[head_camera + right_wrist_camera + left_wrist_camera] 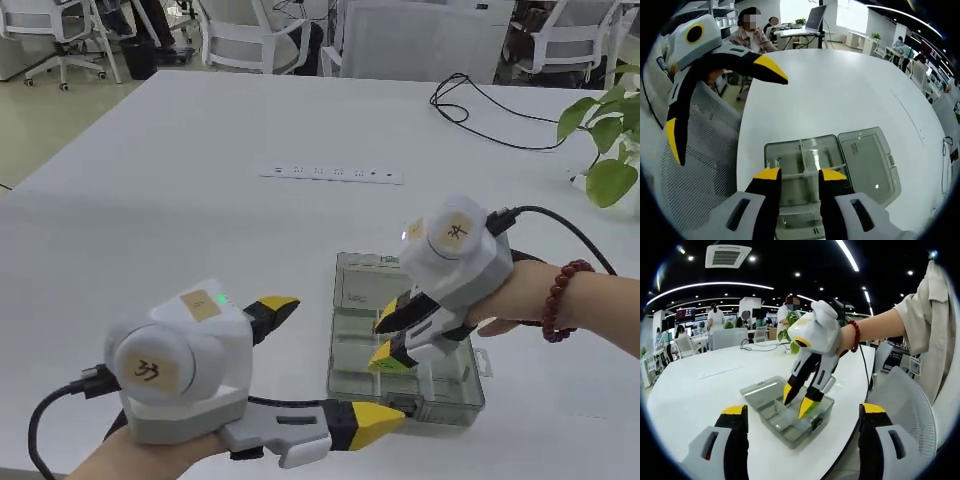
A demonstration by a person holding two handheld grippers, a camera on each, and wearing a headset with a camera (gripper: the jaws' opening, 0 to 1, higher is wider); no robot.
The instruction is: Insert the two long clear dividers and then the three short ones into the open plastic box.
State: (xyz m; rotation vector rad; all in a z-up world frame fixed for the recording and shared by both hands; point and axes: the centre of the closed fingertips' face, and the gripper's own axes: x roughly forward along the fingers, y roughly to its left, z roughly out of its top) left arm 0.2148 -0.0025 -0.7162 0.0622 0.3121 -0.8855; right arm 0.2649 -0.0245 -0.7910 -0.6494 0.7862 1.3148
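Observation:
The clear plastic box (440, 405) lies open on the white table, its lid (365, 275) folded back flat. Clear dividers (803, 152) stand inside the box (785, 155) and split it into compartments. My right gripper (385, 340) hangs tips-down over the box's middle, jaws a small gap apart, with nothing clearly pinched; in its own view the right gripper (800, 174) straddles a cross divider. My left gripper (330, 365) is wide open and empty, held left of the box near the table's front edge. From the left gripper (804, 409) view, the right gripper (796, 401) points down into the box (790, 432).
A white power strip (330, 173) lies mid-table, a black cable (480, 110) loops at the back right and a green plant (605, 130) stands at the right edge. A grey mesh chair (700, 165) is beside the table's front edge. People sit at desks beyond.

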